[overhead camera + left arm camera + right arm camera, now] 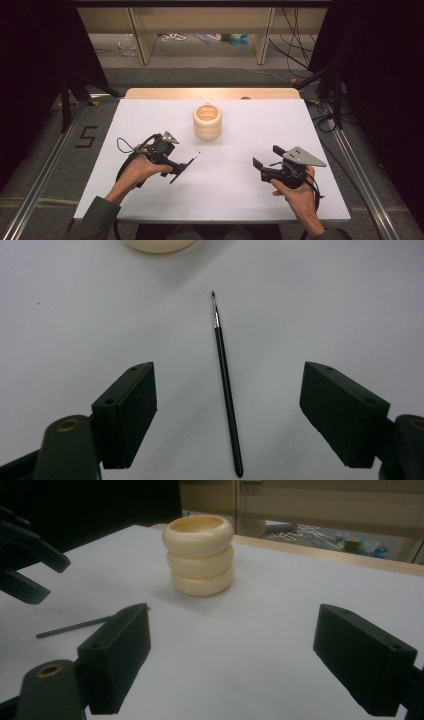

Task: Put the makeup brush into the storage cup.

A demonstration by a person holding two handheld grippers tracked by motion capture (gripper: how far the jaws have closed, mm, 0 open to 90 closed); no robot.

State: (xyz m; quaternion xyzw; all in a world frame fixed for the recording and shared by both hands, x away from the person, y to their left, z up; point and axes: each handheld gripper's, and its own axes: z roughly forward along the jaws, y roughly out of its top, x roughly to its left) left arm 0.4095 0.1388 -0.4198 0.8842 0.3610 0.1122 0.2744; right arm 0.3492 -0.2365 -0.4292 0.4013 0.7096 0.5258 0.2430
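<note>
The paintbrush [226, 390] is thin and dark, with a black handle, a short silvery ferrule and a fine pointed tip. It lies flat on the white table [240, 200], straight ahead of my left gripper [227, 407] and centred between its jaws, handle end nearest me and tip pointing away toward the holder. The jaws are spread wide and stand well off the brush on both sides, touching nothing. In the high view the brush [194, 159] shows as a short dark sliver just past the front of that gripper [181, 171].

Beyond the brush tip stands a cream holder [207, 121] shaped like three stacked rings, open at the top. It stands upright, apart from the brush, and I see its lower edge [159, 245] at the top of my left gripper view. From my right gripper [240, 660] the holder [200, 555] is ahead and slightly to the left, and the brush handle [75, 626] lies low on the left, partly hidden behind my left-hand jaw. Nothing lies between either gripper and the brush or the holder.

My left hand [137, 172] holds its gripper angled forward and to the right, low over the table. My right hand [295, 192] holds the right gripper [265, 160] well apart, angled forward and to the left, jaws spread and empty.
</note>
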